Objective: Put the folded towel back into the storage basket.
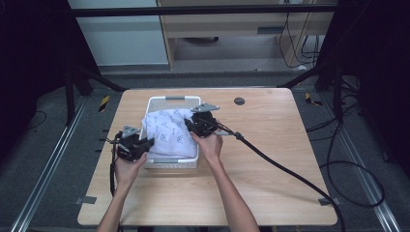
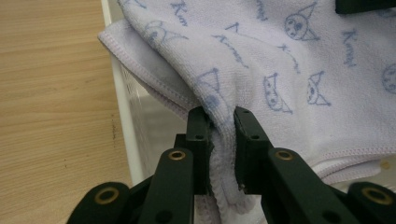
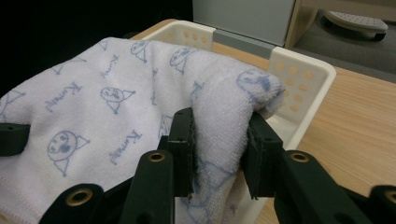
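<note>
Towel (image 1: 170,134), white with blue cartoon print, lies draped over a white basket (image 1: 174,100) near the middle of the wooden table (image 1: 270,159), covering most of the basket's opening and hanging over its near and left rims. In the left gripper view the towel (image 2: 289,79) spills over the basket wall (image 2: 122,112), hem folded double at the edge. Left gripper (image 1: 145,144) sits at the basket's near-left corner, jaws pinched narrow on a bunched fold of towel; left gripper view shows fabric squeezed between the two black jaws (image 2: 223,140). Right gripper (image 1: 192,124) is over the basket's right side, jaws set wider, clamped on a thick roll of towel; right gripper view shows the roll (image 3: 219,112) between the jaws (image 3: 218,149), basket's perforated far wall (image 3: 299,70) just behind. Both hands hold the grippers from the near side. Black cable (image 1: 285,166) trails from the right gripper across the table to the right edge. Small dark round disc (image 1: 239,101) on the table, right of the basket, apart from it.
</note>
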The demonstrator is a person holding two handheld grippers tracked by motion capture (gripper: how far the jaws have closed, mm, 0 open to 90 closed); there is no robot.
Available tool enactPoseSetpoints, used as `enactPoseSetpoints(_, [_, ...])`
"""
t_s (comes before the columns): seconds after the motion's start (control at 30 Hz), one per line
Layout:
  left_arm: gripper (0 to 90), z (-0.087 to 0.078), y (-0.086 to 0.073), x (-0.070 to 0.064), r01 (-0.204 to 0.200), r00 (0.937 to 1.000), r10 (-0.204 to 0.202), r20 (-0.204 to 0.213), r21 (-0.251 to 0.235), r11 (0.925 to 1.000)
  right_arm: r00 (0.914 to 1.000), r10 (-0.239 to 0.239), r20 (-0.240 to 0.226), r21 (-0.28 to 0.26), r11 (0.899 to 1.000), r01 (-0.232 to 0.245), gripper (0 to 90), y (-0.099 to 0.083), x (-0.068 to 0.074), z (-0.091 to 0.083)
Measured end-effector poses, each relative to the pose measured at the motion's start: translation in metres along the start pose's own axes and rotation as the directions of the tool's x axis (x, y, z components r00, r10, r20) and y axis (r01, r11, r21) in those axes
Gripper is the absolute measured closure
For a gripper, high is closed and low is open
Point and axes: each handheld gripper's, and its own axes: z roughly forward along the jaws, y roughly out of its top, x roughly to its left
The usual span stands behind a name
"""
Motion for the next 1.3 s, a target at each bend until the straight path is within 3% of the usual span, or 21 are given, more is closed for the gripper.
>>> enactPoseSetpoints(0.77, [73.4,0.01,-0.003,-0.001,-0.013,0.9995,0.015,-0.029,0.05,0.9987,0.9992,-0.032,0.025,0.064,0.997,0.03,63.0,-0.011,-0.002,0.011])
enactPoseSetpoints(0.9, [69.8,0.007,-0.002,-0.001,-0.012,0.9991,0.013,-0.041,0.036,0.9993,0.9987,-0.041,0.03,0.077,0.996,0.039,57.7,-0.011,-0.003,0.012])
enactPoseSetpoints(1.3, [60.8,-0.014,0.008,-0.005,-0.007,0.9999,0.006,-0.013,-0.053,0.9986,0.9956,-0.089,0.031,0.018,0.996,0.088,43.3,0.002,-0.002,-0.009])
